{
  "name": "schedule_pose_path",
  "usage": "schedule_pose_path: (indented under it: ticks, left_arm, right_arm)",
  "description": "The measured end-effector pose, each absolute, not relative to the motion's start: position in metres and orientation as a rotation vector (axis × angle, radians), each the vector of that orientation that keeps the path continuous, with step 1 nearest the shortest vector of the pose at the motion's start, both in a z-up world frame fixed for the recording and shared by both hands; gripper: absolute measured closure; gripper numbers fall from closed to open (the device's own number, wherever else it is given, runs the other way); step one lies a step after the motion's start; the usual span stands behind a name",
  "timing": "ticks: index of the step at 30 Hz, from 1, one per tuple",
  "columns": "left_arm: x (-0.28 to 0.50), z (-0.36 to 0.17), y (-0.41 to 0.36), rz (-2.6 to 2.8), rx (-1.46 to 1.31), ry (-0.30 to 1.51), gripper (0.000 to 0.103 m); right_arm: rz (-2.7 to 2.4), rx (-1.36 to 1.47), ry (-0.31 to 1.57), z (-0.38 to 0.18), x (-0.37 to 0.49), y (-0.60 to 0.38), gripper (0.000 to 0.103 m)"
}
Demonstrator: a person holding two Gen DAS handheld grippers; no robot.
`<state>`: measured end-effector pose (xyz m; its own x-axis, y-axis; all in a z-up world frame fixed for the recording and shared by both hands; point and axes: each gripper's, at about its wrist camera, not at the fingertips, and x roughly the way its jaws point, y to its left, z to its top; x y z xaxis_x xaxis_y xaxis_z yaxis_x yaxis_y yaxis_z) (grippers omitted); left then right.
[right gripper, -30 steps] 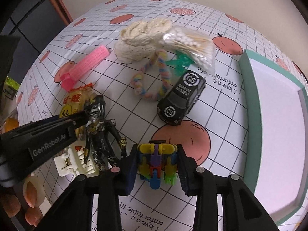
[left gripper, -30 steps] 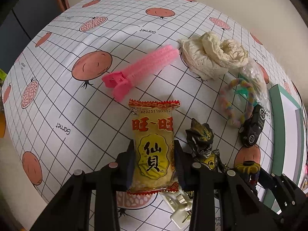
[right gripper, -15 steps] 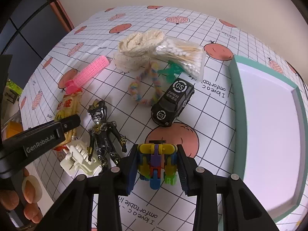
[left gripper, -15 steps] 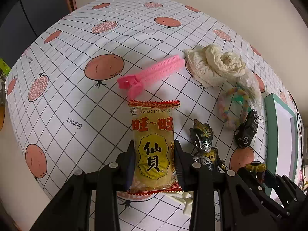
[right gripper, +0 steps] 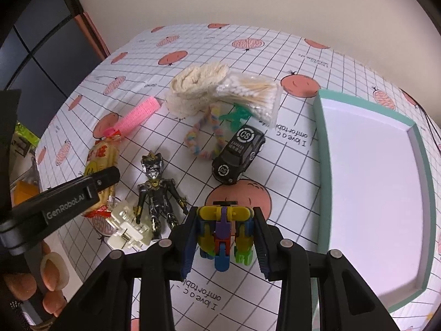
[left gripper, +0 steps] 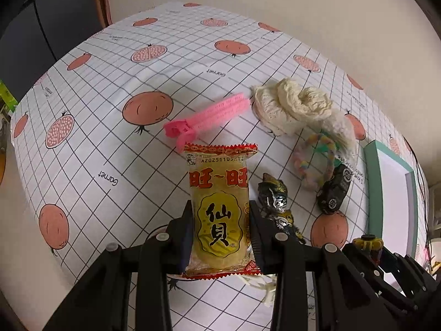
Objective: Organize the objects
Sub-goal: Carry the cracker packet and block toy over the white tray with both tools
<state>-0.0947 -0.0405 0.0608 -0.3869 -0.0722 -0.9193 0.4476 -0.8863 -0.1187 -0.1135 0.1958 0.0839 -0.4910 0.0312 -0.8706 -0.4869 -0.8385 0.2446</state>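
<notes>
Toys and a snack head for sorting: the right gripper [right gripper: 223,234] clamps a block robot [right gripper: 224,234] above the table [right gripper: 275,47], the left gripper [left gripper: 220,234] pinches a cracker pack [left gripper: 220,207] lengthwise. Beyond lie a figure [right gripper: 157,187], car [right gripper: 238,154] and pink clip [left gripper: 206,115]; the tray [right gripper: 321,165], likely their destination, waits alongside, empty.

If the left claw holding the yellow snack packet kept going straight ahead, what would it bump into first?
Probably the pink ridged plastic clip, lying just beyond the yellow snack packet in the left gripper; height above the table is hard to judge.
</notes>
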Motion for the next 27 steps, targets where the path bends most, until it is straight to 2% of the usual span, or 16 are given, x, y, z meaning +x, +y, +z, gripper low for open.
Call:
schedule_pose_path:
  ticks: [27]
  left_arm:
    - [-0.101,0.102,0.028,-2.580,1.312,0.410,0.066]
  right_arm:
    - [2.251,-1.173,0.798,0.091,-0.033,0.254,0.064]
